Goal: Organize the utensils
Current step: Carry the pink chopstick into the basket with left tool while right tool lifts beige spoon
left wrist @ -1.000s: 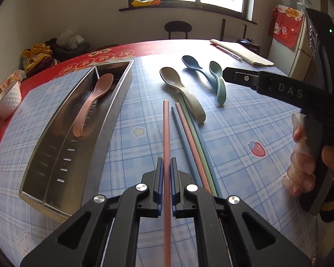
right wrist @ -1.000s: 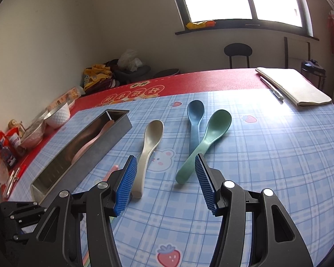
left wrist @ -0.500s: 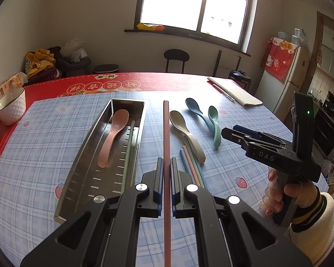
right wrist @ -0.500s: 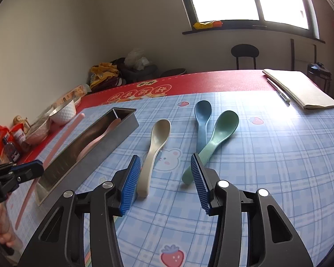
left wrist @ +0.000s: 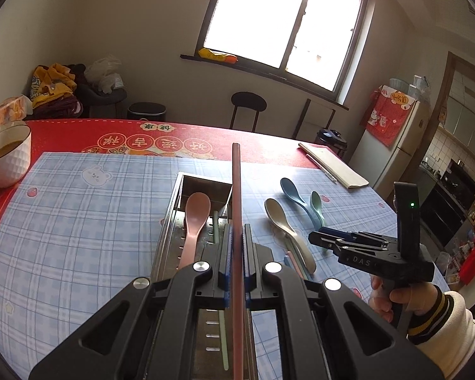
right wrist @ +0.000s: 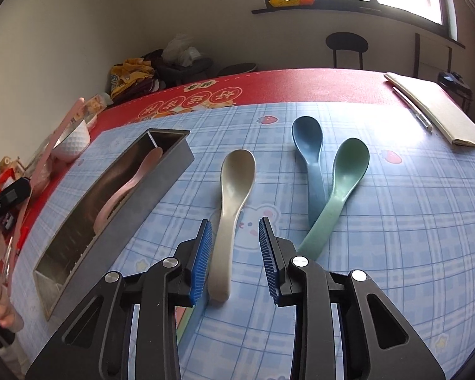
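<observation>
Pink chopstick point(left wrist: 237, 209) clamped between the shut pads of the left gripper point(left wrist: 236, 247), held off the table and running straight toward 12 o'clock above the steel tray point(left wrist: 174, 209). In the tray: a pink spoon point(left wrist: 194, 221) and a pale green chopstick point(left wrist: 216, 224), lying lengthwise. At 3 o'clock of the tray on the blue checked cloth point(left wrist: 79, 221), a beige spoon point(right wrist: 234, 196); further toward 3, a blue spoon point(right wrist: 310, 158) and a green spoon point(right wrist: 342, 186), handles crossing. Loose chopsticks point(left wrist: 293, 261) just beside the beige spoon's handle.

Right gripper point(right wrist: 234, 253) partly open, jaws just now closing in, straddling the beige spoon's handle; pads not yet pressing on it, left pad close against it. A hand point(left wrist: 402, 297) around its grip.

White bowl point(left wrist: 8, 158) at 9 o'clock on the red table edge; folded paper point(right wrist: 437, 110) at 2 o'clock.
</observation>
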Available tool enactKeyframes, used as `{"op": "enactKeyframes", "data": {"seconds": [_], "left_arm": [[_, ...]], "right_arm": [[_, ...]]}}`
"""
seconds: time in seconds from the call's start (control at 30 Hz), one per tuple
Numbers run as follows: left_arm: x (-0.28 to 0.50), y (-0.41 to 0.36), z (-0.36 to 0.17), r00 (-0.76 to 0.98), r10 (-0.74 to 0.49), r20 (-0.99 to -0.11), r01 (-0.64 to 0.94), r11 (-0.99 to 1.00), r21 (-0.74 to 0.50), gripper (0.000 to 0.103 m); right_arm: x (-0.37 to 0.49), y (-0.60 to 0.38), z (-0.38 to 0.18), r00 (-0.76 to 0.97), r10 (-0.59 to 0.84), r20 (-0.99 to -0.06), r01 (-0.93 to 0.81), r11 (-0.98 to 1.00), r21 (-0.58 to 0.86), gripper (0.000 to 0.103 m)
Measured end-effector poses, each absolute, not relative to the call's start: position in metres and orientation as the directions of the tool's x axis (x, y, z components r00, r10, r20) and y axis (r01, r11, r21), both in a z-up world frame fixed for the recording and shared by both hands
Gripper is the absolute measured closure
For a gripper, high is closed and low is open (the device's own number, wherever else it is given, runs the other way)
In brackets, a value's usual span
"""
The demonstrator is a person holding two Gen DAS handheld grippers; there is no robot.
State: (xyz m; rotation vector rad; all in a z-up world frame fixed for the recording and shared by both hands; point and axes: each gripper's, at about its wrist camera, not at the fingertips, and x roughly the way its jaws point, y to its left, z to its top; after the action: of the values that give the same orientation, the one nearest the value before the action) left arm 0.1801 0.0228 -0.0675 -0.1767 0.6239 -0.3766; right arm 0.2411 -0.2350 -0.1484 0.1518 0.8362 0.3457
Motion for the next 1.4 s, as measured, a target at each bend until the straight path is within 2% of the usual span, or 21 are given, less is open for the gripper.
{"op": "enactKeyframes", "data": {"seconds": [0.13, 0.3, 0.37, 0.47, 0.53, 0.77, 1.13, 1.23, 1.4], "left_arm": [[0.199, 0.03, -0.072, 0.728, -0.446, -0.521, 0.312, 0.892, -0.327, 0.097], [0.211, 0.042, -0.079, 0.712, -0.487, -0.505, 0.322, 0.866, -0.382, 0.097], [0.214, 0.046, -0.083, 0.706, -0.496, -0.505, 0.319, 0.86, -0.399, 0.097], [0.219, 0.048, -0.089, 0.691, -0.51, -0.513, 0.317, 0.851, -0.42, 0.097], [0.221, 0.048, -0.093, 0.683, -0.514, -0.52, 0.314, 0.849, -0.426, 0.097], [0.226, 0.044, -0.099, 0.668, -0.51, -0.542, 0.307, 0.852, -0.424, 0.097], [0.23, 0.029, -0.094, 0.651, -0.439, -0.62, 0.283, 0.897, -0.338, 0.097], [0.235, 0.02, -0.094, 0.632, -0.408, -0.659, 0.285, 0.913, -0.292, 0.097], [0.251, 0.013, -0.104, 0.543, -0.387, -0.745, 0.27, 0.921, -0.282, 0.097]], "right_arm": [[0.257, -0.228, -0.158, 0.578, 0.374, -0.725, -0.205, 0.927, 0.315, 0.072], [0.268, -0.217, -0.167, 0.543, 0.321, -0.776, -0.177, 0.947, 0.268, 0.073], [0.269, -0.215, -0.169, 0.541, 0.302, -0.785, -0.166, 0.953, 0.252, 0.076], [0.271, -0.219, -0.168, 0.539, 0.307, -0.784, -0.145, 0.951, 0.273, 0.088], [0.269, -0.22, -0.167, 0.55, 0.293, -0.782, -0.133, 0.955, 0.264, 0.088], [0.26, -0.228, -0.16, 0.615, 0.311, -0.725, -0.101, 0.943, 0.318, 0.088], [0.252, -0.239, -0.156, 0.682, 0.409, -0.606, -0.152, 0.89, 0.43, 0.088], [0.251, -0.24, -0.156, 0.68, 0.426, -0.597, -0.165, 0.882, 0.441, 0.088], [0.248, -0.24, -0.155, 0.686, 0.43, -0.586, -0.174, 0.88, 0.442, 0.088]]}}
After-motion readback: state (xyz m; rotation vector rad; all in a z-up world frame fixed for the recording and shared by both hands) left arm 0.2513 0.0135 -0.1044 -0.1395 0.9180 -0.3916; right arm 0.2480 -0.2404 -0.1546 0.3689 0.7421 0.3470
